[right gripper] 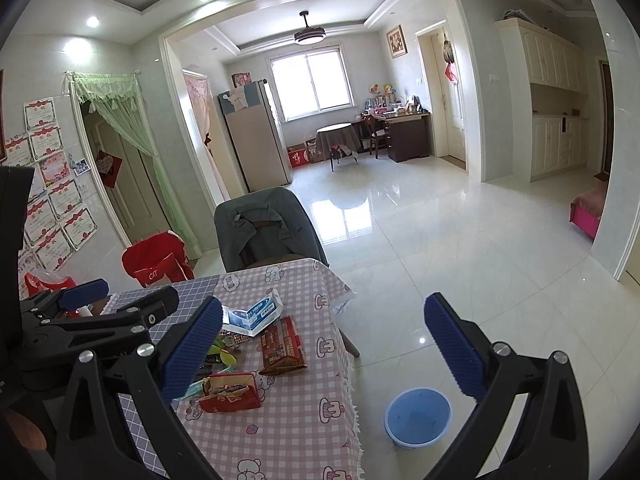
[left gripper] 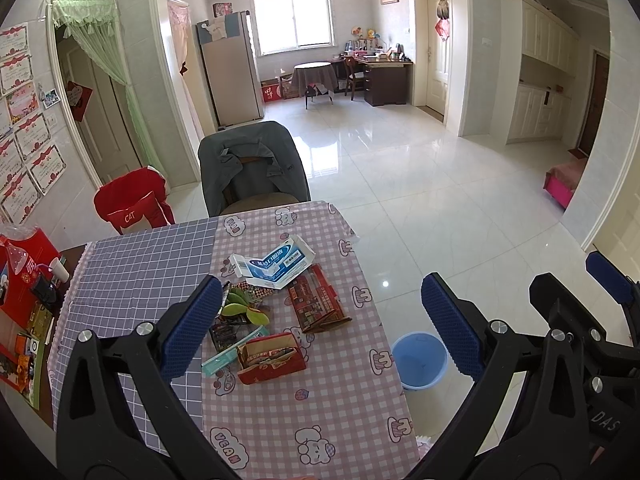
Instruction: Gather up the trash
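Task not started: round blue plastic bin (right gripper: 417,417) on the floor looked empty. Trash pile (left gripper: 272,308) sat mid-counter (left gripper: 304,412), bin at its 4 o'clock. Left gripper (left gripper: 320,326) and right gripper (right gripper: 322,350) jaws stood wide apart, holding nothing.

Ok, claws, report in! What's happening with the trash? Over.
Both claws open, empty: left, right. Trash pile untouched on table. Blue bin on floor, looks empty. Nothing in the way.

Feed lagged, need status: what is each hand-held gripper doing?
Left hand-held gripper: open, holding nothing.
Right hand-held gripper: open, holding nothing.
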Demonstrator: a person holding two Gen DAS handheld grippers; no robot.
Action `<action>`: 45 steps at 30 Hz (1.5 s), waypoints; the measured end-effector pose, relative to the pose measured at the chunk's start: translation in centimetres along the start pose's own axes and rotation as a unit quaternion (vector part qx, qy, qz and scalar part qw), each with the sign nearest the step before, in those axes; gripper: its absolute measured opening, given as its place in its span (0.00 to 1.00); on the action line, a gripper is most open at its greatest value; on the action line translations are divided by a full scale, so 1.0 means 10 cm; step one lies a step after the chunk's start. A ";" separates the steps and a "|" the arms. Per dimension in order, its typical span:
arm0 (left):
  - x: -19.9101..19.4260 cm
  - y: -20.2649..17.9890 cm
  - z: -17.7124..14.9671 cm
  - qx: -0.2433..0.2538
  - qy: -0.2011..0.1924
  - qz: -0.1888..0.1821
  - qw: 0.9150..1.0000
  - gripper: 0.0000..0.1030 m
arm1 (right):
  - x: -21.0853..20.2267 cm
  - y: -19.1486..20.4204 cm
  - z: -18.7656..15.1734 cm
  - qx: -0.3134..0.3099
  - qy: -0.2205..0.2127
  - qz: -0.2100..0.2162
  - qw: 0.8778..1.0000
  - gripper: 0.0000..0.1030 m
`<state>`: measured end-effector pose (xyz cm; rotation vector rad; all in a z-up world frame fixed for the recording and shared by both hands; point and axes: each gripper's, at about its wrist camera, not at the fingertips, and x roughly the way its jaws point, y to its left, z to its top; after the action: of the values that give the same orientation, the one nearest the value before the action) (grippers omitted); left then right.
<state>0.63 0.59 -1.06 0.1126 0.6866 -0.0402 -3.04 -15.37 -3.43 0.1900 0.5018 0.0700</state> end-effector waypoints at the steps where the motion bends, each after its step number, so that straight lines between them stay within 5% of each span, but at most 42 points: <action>1: 0.00 0.00 0.00 -0.001 0.000 0.000 1.000 0.95 | 0.00 -0.01 0.01 0.000 0.000 0.000 1.000 0.96; 28: -0.02 -0.02 -0.07 -0.001 0.007 0.006 1.000 0.95 | 0.01 -0.12 0.05 0.020 0.024 0.024 0.999 0.96; 45: 0.03 -0.27 -0.03 -0.033 0.043 0.050 0.997 0.95 | 0.24 -0.52 0.22 -0.001 0.039 0.058 0.998 0.96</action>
<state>0.50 -2.06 -1.76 0.0860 0.7657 0.0837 0.23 -20.54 -3.73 0.2151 0.5688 0.1920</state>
